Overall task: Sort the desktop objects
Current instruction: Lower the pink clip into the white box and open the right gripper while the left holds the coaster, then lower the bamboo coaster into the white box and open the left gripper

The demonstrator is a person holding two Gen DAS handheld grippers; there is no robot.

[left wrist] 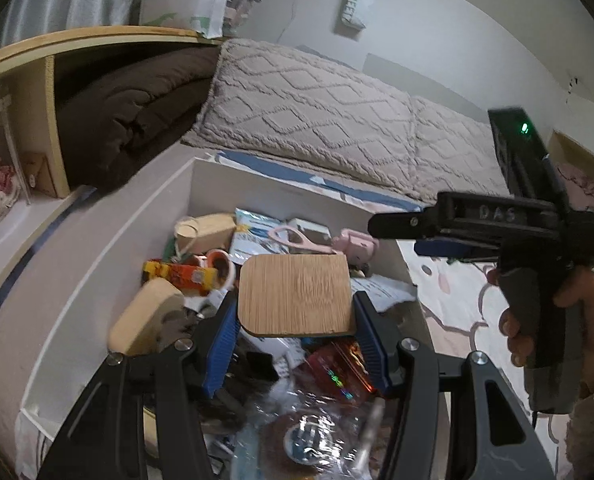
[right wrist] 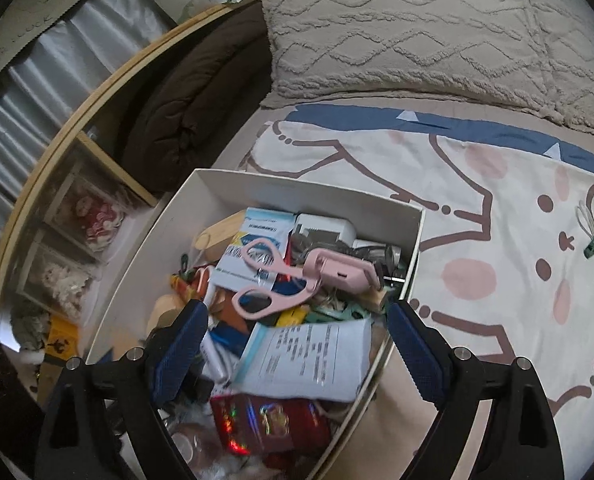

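Left hand-held gripper (left wrist: 295,320) clamps bamboo board (left wrist: 295,295) above cluttered box (left wrist: 201,188).

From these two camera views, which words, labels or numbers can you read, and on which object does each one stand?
"SWEET": white paper bag hanging on the wall.
"DAS": faint scratched letters on the black body of the right gripper.
White printed paper sheet in the white cardboard box: too blurred to read.
Blue and white packet: too blurred.
Red holographic packet: no readable text.
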